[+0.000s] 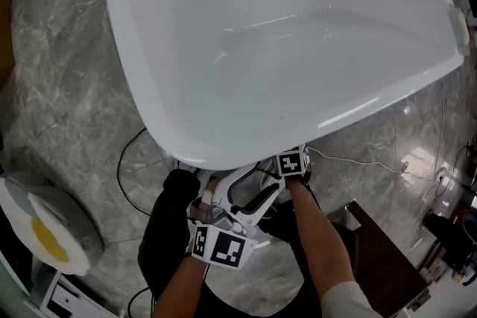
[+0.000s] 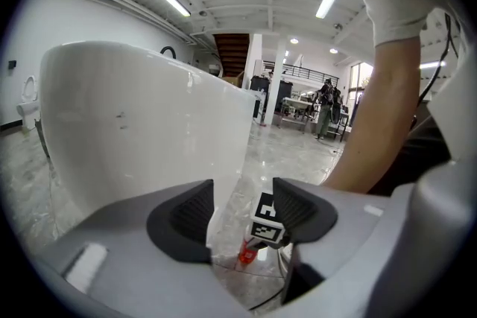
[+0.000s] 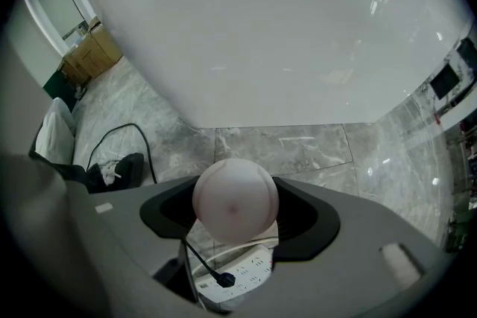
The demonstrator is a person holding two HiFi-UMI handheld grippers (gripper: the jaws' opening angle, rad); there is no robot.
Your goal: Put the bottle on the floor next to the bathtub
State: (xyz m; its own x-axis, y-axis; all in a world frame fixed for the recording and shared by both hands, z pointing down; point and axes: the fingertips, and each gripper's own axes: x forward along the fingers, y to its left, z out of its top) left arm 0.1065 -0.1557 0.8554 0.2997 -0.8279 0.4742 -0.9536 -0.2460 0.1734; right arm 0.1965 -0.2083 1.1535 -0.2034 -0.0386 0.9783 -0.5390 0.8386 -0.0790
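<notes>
The white bathtub point(image 1: 283, 48) fills the top of the head view, and both grippers sit low at its near end above the grey marble floor point(image 1: 67, 100). My right gripper point(image 1: 289, 169) points steeply down and is shut on the bottle point(image 3: 235, 201), whose pale, rounded end faces the camera between the dark pads point(image 3: 307, 216). My left gripper point(image 1: 246, 190) is beside it, aimed at the tub's outer wall point(image 2: 141, 123). Its jaws stand open point(image 2: 242, 212) with nothing pressed between them. Beyond them shows the right gripper's marker cube point(image 2: 267, 223). The rest of the bottle is hidden.
A white power strip point(image 3: 238, 268) with a black plug point(image 3: 223, 279) lies on the floor right under the right gripper. A black cable point(image 1: 123, 167) loops beside the tub. A white and yellow round thing point(image 1: 45, 231) stands at lower left, dark furniture point(image 1: 380, 257) at lower right.
</notes>
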